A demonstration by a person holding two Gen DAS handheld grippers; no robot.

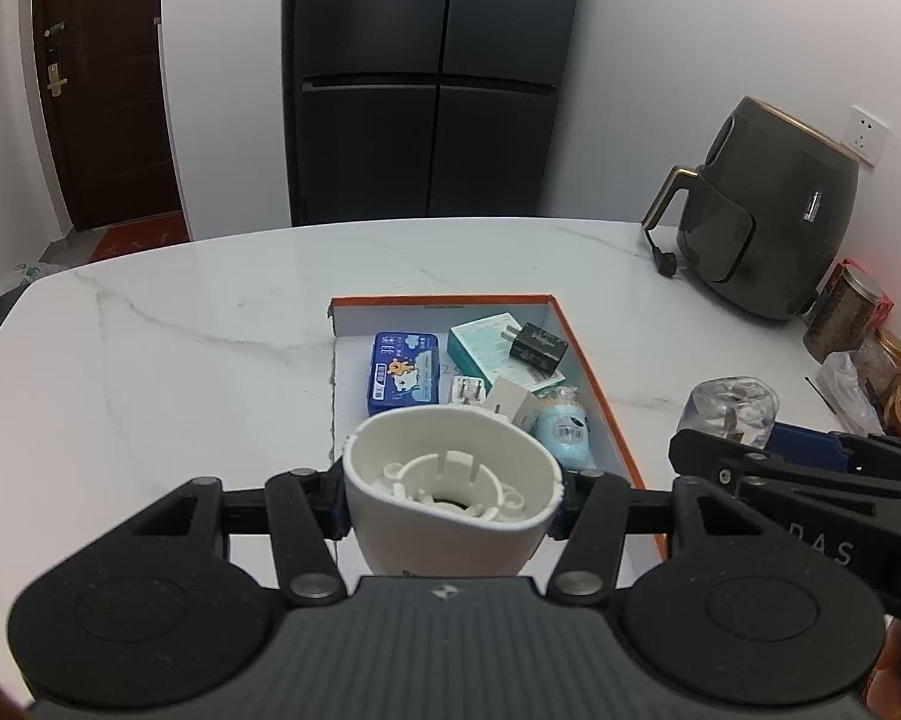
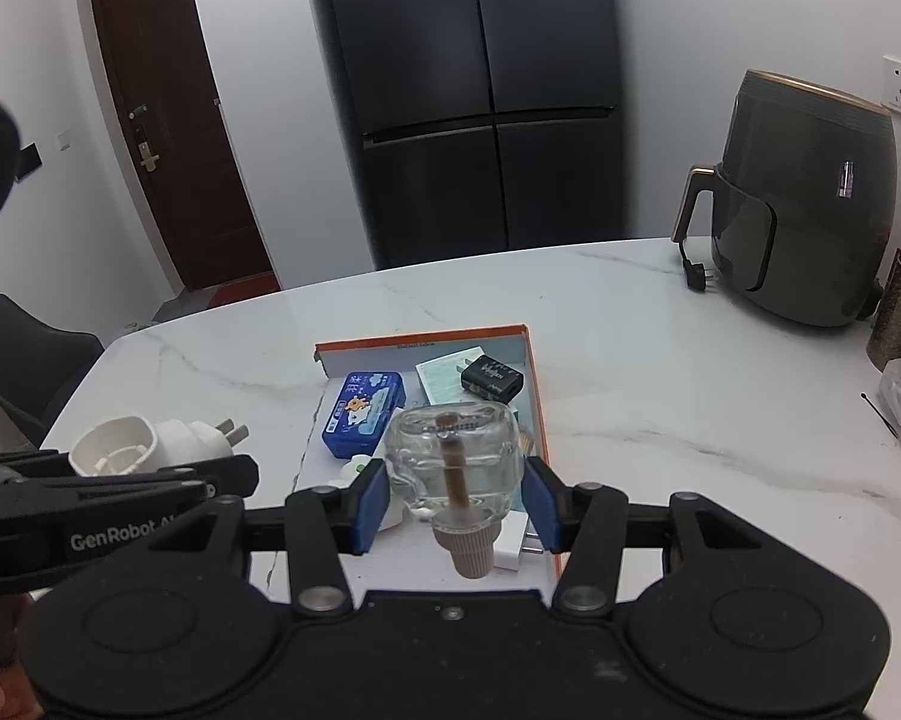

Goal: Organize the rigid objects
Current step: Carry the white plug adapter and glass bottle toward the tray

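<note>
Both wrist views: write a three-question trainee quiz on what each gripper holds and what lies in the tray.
1. True or false: the left gripper is shut on the white plug heater.
2. What does the right gripper hold? A) blue tin B) clear bottle C) black charger
3. Fill in: the black charger lies inside the orange-rimmed ____.

Key: 1 true. 2 B, the clear bottle, its ribbed cap toward the camera. 3 tray; the blue tin lies there too.
</note>
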